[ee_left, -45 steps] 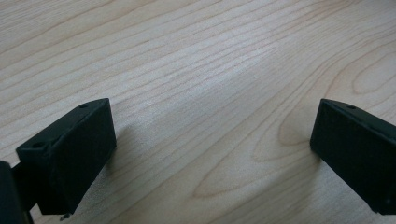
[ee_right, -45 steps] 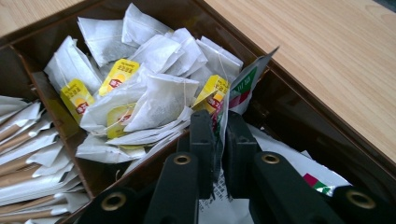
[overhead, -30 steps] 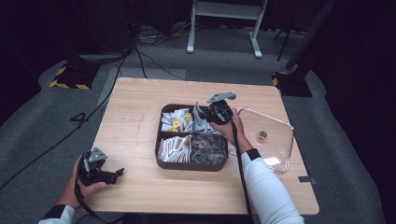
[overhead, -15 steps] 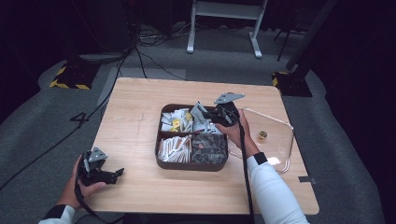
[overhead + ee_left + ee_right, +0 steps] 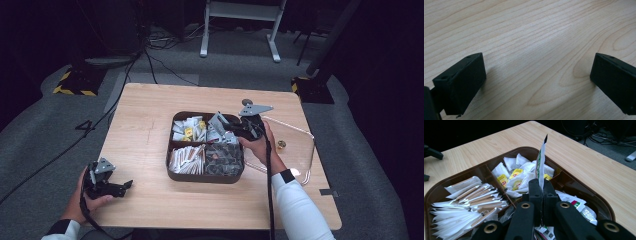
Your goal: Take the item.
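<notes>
Lifting a sachet (image 5: 541, 162) clear of the brown tray (image 5: 172, 150), right gripper (image 5: 541, 187) fingers pinched shut on it; next, carrying it off. Left gripper (image 5: 107, 182) fingers spread, empty, on bench (image 5: 145, 115) left of tray.

Recording studio or lab: dark surround, grey carpet (image 5: 60, 130), floor cables (image 5: 150, 55), hazard-taped stand base (image 5: 75, 85).

- one brown tray (image 5: 172, 150) sitting with four compartments
- one clear lid (image 5: 300, 150) lying beside it
- two grippers showing: left gripper (image 5: 122, 186), right gripper (image 5: 225, 127)
- one packet (image 5: 541, 162) being pinched
</notes>
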Demonstrator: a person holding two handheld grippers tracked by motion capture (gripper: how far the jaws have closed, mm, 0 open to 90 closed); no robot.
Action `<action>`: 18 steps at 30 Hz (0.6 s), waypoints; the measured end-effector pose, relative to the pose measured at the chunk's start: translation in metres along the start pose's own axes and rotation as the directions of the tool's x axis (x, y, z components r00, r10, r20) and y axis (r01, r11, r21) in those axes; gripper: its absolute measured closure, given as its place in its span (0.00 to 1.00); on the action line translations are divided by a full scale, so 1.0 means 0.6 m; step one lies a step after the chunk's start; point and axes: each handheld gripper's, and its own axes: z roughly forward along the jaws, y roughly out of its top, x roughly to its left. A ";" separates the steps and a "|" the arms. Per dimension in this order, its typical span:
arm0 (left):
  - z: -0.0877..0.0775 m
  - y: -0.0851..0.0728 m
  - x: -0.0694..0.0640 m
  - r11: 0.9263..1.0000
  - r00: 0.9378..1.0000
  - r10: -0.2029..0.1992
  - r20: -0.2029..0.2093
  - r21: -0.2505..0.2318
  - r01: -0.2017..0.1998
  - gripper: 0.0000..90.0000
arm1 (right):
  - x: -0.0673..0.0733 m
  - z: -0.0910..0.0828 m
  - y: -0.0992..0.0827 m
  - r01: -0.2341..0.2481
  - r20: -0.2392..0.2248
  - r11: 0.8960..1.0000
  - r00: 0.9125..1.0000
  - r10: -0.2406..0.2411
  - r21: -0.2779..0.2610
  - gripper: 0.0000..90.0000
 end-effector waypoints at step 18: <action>0.000 0.000 0.000 1.000 1.000 -0.002 -0.002 0.000 0.002 0.01 | 0.015 -0.061 -0.036 0.019 -0.038 0.999 0.999 -0.021 -0.050 0.99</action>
